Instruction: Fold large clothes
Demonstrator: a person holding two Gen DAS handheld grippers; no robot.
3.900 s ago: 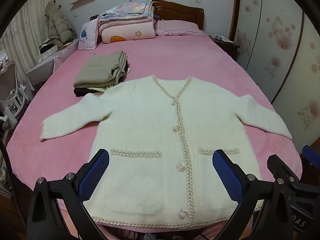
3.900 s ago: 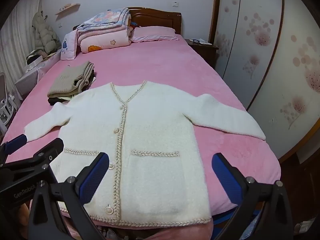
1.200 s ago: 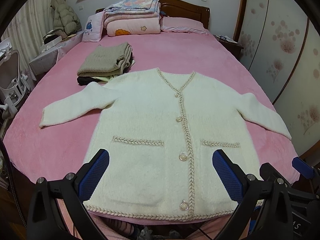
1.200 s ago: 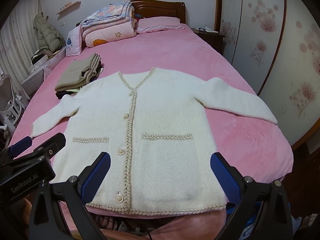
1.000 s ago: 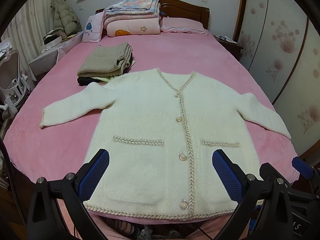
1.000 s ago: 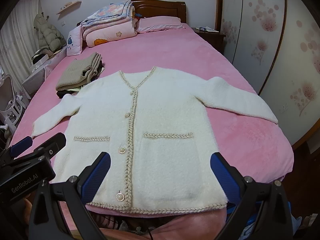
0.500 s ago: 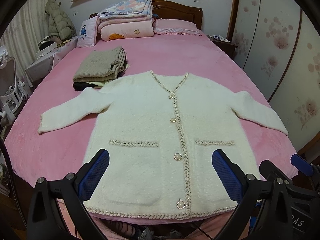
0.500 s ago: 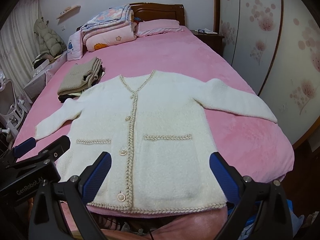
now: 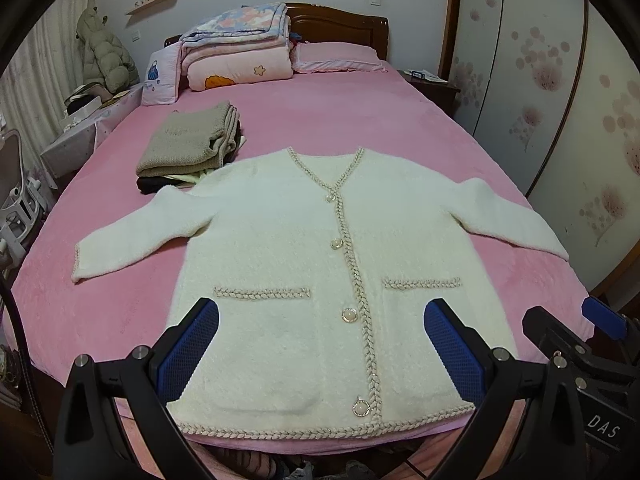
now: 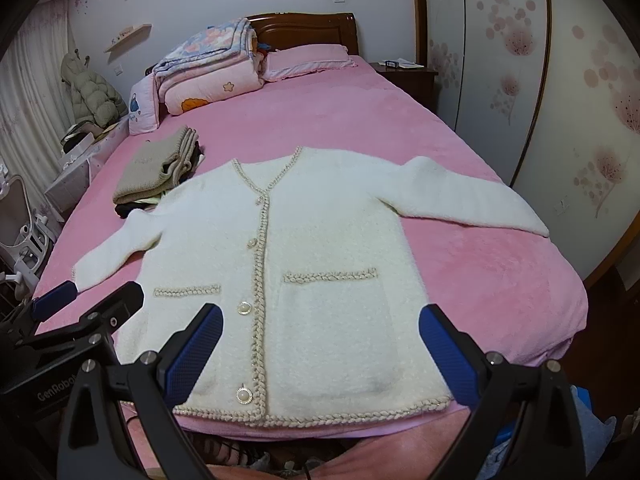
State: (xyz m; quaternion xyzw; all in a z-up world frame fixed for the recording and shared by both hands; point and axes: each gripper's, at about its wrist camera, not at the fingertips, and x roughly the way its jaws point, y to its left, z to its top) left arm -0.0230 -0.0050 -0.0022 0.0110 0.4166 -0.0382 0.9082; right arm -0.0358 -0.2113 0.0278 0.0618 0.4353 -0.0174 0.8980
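A cream fluffy cardigan [image 9: 280,264] [image 10: 328,248] with braided trim and pearl buttons lies flat, front up, on the pink bed [image 9: 340,120], both sleeves spread out sideways. Its hem runs along the near bed edge. My left gripper [image 9: 320,344] hovers open above the hem, its blue pads [image 9: 188,348] wide apart with nothing between them. In the right wrist view my right gripper [image 10: 320,348] is open too, over the lower right pocket. The left gripper's body shows at the lower left of the right wrist view, and the right gripper's body [image 9: 576,356] at the lower right of the left wrist view.
A stack of folded clothes [image 9: 192,144] with a beige knit on top sits beyond the left shoulder. Folded quilts [image 9: 236,60] and a pillow [image 9: 336,56] lie at the headboard. A wardrobe [image 9: 560,92] lines the right side; a chair [image 9: 16,200] and cluttered table stand left.
Both grippers stay open and hold nothing. The views have shifted slightly, with the cardigan unmoved on the bed.
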